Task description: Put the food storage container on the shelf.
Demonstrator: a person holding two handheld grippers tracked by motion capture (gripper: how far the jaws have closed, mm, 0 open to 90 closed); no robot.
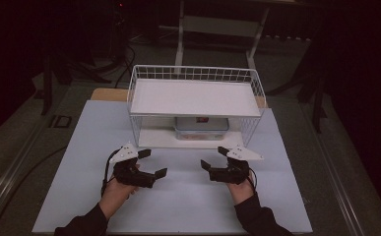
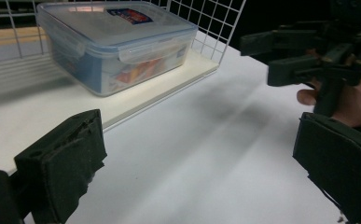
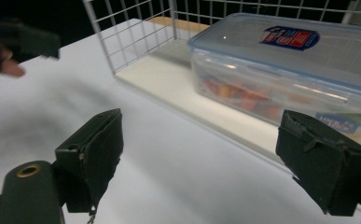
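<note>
We are holding both tongs, left (image 1: 151, 162) and right (image 1: 213, 157), jaws apart above the desk (image 1: 178, 206), facing a lidded container (image 1: 201, 128) inside the wire rack (image 1: 194, 78).

box (image 1: 201, 128) contents unclear, label (image 3: 290, 37) txt unreadable

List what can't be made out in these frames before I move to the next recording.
- Container contents: high view, shaded under the rack's upper shelf; gripper views show orange shapes blurred through frosted plastic.
- Lid label text: too small, blurred.
- Container's far end: right gripper view, cut by the right edge.
- Room beyond the table: high view, too dark.
</note>
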